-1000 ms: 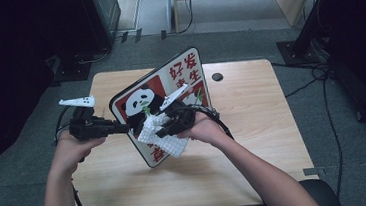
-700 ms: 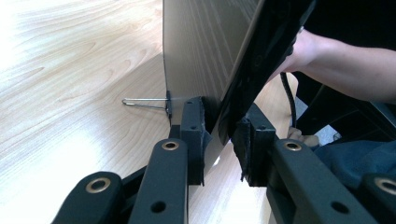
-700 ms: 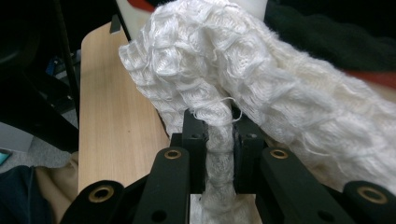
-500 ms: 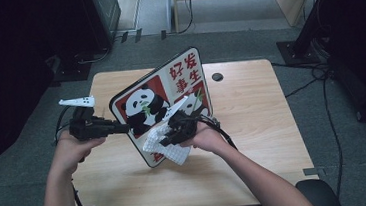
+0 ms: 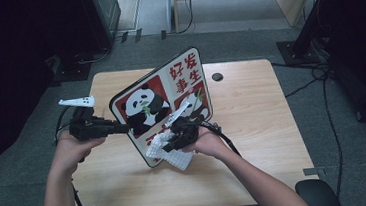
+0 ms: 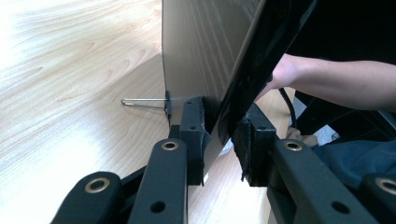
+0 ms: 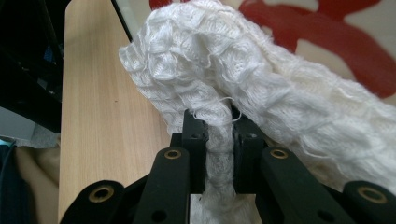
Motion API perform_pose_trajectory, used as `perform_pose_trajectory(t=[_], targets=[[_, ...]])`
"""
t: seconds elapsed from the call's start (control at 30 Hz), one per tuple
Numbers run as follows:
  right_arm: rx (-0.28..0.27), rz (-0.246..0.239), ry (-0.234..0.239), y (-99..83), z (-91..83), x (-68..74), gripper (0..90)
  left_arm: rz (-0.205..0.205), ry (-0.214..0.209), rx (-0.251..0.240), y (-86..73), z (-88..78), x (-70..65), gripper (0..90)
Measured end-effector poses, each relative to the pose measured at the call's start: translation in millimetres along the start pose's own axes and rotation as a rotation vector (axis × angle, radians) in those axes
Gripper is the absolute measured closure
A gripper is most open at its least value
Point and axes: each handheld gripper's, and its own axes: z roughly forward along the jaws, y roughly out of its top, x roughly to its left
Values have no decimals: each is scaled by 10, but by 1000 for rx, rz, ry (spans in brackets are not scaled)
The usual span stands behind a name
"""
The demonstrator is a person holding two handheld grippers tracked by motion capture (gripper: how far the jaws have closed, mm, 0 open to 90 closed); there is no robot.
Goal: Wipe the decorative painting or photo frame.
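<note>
Two grippers work over a light wooden table (image 5: 254, 142) that stands on grey carpet in a dim room, with cables trailing across the floor at right. A small dark grommet (image 5: 217, 76) sits near the table's far edge. The left gripper (image 6: 219, 140) has its jaws clamped on the edge of the panda picture board (image 5: 163, 97), holding it tilted upright with its lower edge on the tabletop. The right gripper (image 7: 219, 140) is clenched on a white knitted cloth (image 7: 261, 88), pressed against the board's lower front face.
</note>
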Motion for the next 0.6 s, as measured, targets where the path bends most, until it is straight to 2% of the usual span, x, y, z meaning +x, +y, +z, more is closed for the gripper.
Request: perform_pose_trajectory(t=[0.17,0.4,0.6], targets=[[8,18,1,-54,31,-20,795,-1,-6,-1,-2,0,6,739],[-1,31,13,-3,-62,9,797,0,-6,2,-4,-2,8,731],[-26,23,10,105,-218,81,796,8,11,-3,-26,-29,23,637]])
